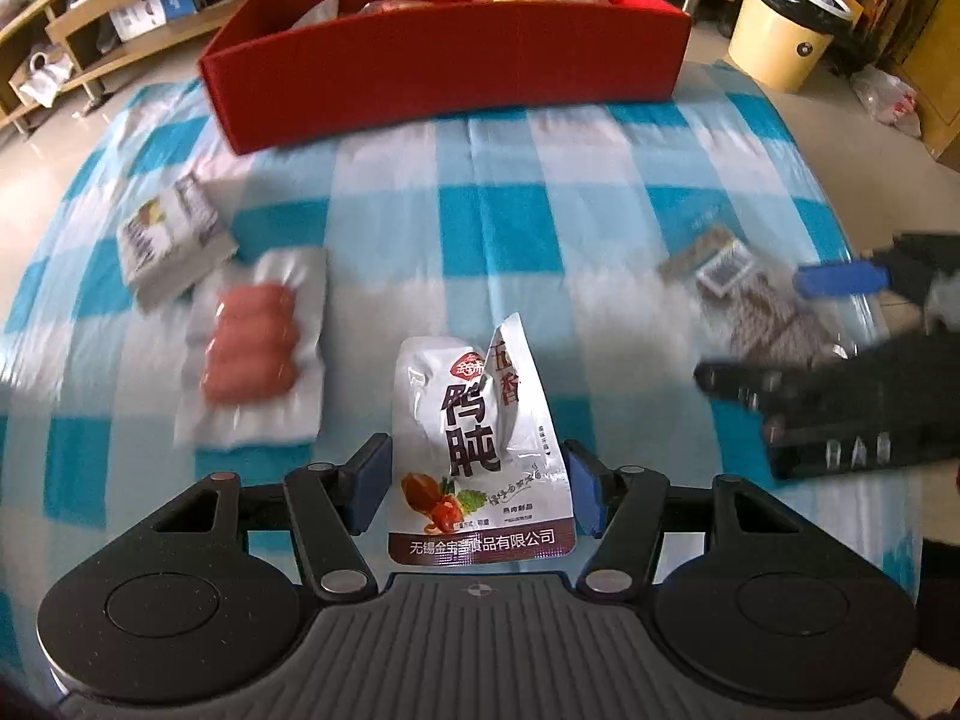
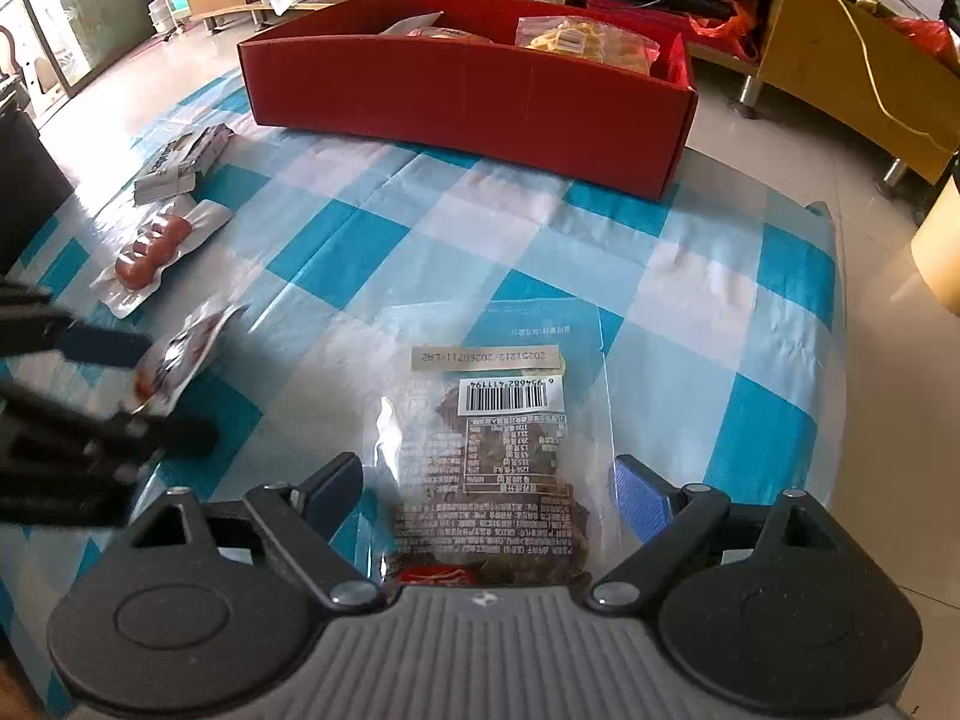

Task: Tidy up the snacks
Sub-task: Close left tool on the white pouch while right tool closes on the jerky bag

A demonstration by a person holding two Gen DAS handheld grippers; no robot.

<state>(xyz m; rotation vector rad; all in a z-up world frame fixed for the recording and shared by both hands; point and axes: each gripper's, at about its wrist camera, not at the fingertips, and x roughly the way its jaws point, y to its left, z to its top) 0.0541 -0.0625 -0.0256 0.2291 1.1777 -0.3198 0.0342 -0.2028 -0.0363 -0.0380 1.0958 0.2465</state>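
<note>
Clamping a white pouch point(image 1: 480, 450) between its jaws, the left gripper point(image 1: 477, 495) lifts it off the checked cloth point(image 1: 540, 228). Right gripper point(image 2: 486, 495) straddles a clear packet point(image 2: 486, 468), jaws apart. Likely next: carry pouch into red box point(image 1: 444, 84).

The right gripper point(image 2: 486, 489) hangs over a clear packet point(image 2: 486, 468) of dark snack lying barcode-up on the checked cloth point(image 2: 372, 240), its pads standing apart on either side, not pressing. At left the left gripper point(image 2: 156, 378) holds a pouch point(image 2: 186, 348). Sausages point(image 2: 156, 246) and a grey pack point(image 2: 180, 159) lie beyond. The red box point(image 2: 468, 102) holds snacks.
</note>
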